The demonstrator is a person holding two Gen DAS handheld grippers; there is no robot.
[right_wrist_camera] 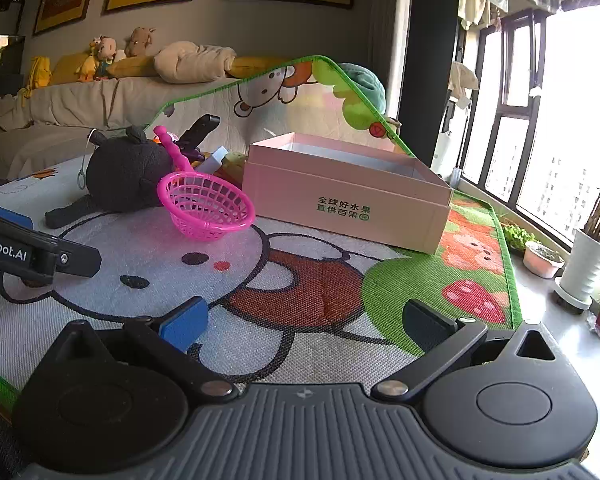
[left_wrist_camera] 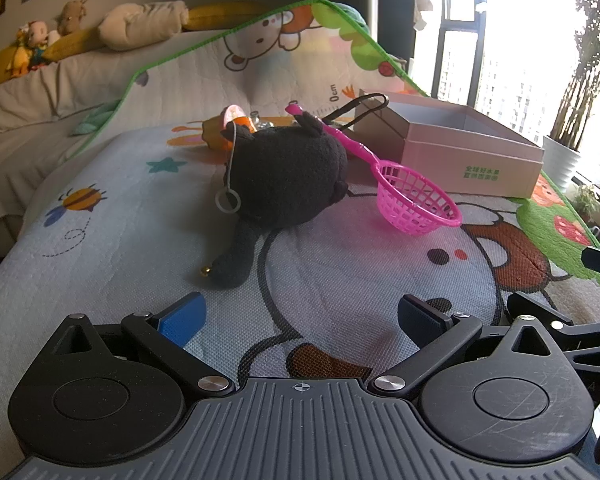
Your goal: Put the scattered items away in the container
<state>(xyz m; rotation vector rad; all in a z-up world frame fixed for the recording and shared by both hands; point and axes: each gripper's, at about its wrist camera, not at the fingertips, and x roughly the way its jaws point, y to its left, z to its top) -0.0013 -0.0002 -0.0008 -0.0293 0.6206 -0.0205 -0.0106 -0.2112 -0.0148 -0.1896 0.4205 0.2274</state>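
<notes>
The left gripper (left_wrist_camera: pixel 302 316) is hovering over the cartoon-printed play mat (left_wrist_camera: pixel 340 280), fingers spread and empty. Ahead, a black plush toy (left_wrist_camera: pixel 284 176) is lying beside a pink plastic scoop net (left_wrist_camera: pixel 416 198), left of the pale pink cardboard box (left_wrist_camera: pixel 472 152). The right gripper (right_wrist_camera: pixel 306 322) is likewise gaping, holding nothing.

One black plush (left_wrist_camera: pixel 288 176), one pink strainer (left_wrist_camera: pixel 416 200), one box (left_wrist_camera: pixel 472 156).
</notes>
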